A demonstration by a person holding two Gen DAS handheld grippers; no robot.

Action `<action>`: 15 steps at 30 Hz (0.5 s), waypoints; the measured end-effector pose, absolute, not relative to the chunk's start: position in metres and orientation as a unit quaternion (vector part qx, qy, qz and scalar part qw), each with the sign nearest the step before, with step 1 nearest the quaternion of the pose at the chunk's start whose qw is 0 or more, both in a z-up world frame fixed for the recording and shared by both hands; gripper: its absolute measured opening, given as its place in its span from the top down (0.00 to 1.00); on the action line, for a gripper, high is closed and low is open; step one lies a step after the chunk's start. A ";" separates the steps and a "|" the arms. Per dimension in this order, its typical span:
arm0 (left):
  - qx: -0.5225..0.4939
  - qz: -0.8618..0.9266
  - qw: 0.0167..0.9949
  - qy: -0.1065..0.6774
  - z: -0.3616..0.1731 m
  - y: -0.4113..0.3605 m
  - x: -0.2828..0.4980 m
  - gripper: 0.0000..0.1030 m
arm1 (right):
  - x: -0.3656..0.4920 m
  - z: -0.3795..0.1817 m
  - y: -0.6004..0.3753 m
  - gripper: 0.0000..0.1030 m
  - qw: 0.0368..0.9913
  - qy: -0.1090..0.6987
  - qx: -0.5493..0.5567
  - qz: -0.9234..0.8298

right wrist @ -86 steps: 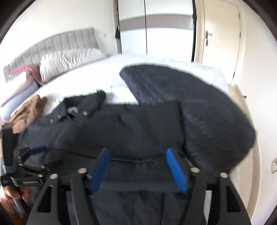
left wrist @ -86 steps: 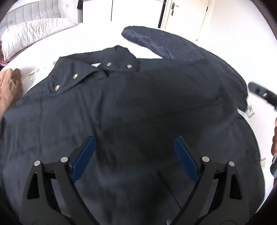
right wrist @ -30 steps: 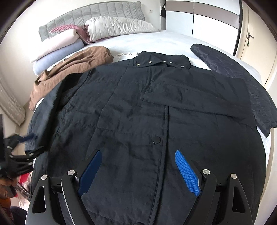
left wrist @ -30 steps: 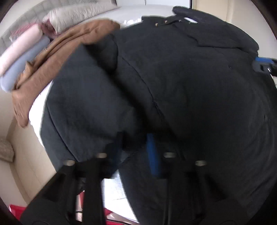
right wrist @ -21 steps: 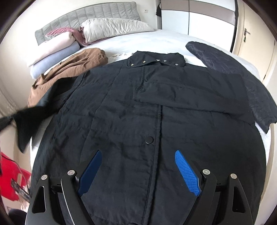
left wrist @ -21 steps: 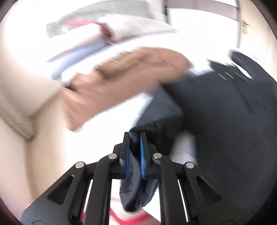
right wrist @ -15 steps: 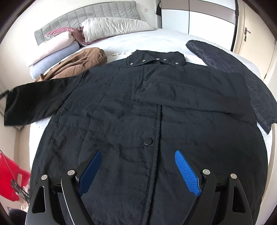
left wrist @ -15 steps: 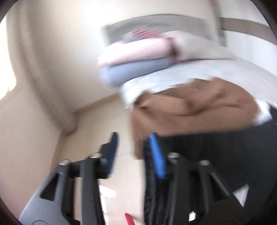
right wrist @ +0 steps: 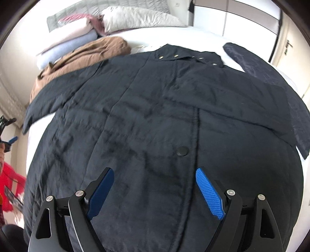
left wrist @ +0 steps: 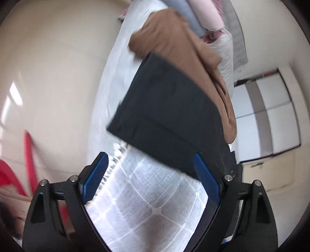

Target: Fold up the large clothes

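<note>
A large dark jacket [right wrist: 147, 120] lies front up on the white bed, collar [right wrist: 189, 56] at the far end. One sleeve [right wrist: 232, 104] is folded across the chest. The other sleeve [right wrist: 48, 102] stretches out to the left bed edge. My right gripper [right wrist: 155, 186] hovers open over the jacket's lower front, with nothing between its fingers. My left gripper [left wrist: 153, 166] is opening over the white bedspread [left wrist: 151, 197]. The outstretched sleeve's cuff [left wrist: 170, 108] lies just ahead of it, free of the pads. The left gripper [right wrist: 9, 135] also shows at the left edge of the right wrist view.
A brown garment [right wrist: 87, 52] lies beside the outstretched sleeve. Folded pink and blue blankets [right wrist: 67, 38] and a pillow [right wrist: 139, 17] sit by the headboard. A second dark quilted garment [right wrist: 257, 66] lies at the right. Something red [left wrist: 29, 155] stands on the floor left of the bed.
My left gripper pulled the sleeve cuff out to the left, rolled over, and let it go; the sleeve now lies stretched flat. The right gripper has sunk a little toward the jacket.
</note>
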State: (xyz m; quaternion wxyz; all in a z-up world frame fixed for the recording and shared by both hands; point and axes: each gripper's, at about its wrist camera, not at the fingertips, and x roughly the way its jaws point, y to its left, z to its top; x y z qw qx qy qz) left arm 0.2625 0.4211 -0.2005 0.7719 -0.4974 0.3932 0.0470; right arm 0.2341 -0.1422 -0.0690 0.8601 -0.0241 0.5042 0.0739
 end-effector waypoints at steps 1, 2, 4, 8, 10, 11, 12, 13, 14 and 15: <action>-0.502 0.049 0.769 0.392 -0.207 0.415 0.264 0.13 | 0.234 -0.070 -0.139 0.15 0.860 0.504 -0.028 0.076; -0.510 0.049 0.766 0.388 -0.215 0.411 0.269 0.13 | 0.234 -0.070 -0.135 0.15 0.860 0.502 -0.033 0.081; -0.528 0.045 0.761 0.374 -0.227 0.408 0.282 0.15 | 0.238 -0.068 -0.125 0.15 0.861 0.499 -0.040 0.095; -0.560 0.050 0.761 0.324 -0.233 0.421 0.299 0.40 | 0.255 -0.059 -0.098 0.15 0.866 0.482 -0.070 0.117; -0.573 0.057 0.759 0.304 -0.229 0.435 0.306 0.61 | 0.268 -0.055 -0.078 0.15 0.870 0.468 -0.093 0.127; -0.572 0.060 0.760 0.302 -0.225 0.440 0.311 0.78 | 0.278 -0.052 -0.065 0.15 0.873 0.457 -0.106 0.133; -0.568 0.064 0.766 0.295 -0.217 0.445 0.313 0.88 | 0.288 -0.051 -0.052 0.15 0.877 0.445 -0.117 0.138; -0.560 0.061 0.778 0.277 -0.204 0.448 0.311 0.89 | 0.295 -0.051 -0.044 0.15 0.879 0.439 -0.122 0.140; -0.549 0.056 0.796 0.250 -0.189 0.449 0.306 0.90 | 0.305 -0.051 -0.032 0.15 0.885 0.427 -0.124 0.142; -0.533 0.047 0.815 0.222 -0.174 0.447 0.302 0.90 | 0.317 -0.051 -0.022 0.15 0.890 0.417 -0.117 0.144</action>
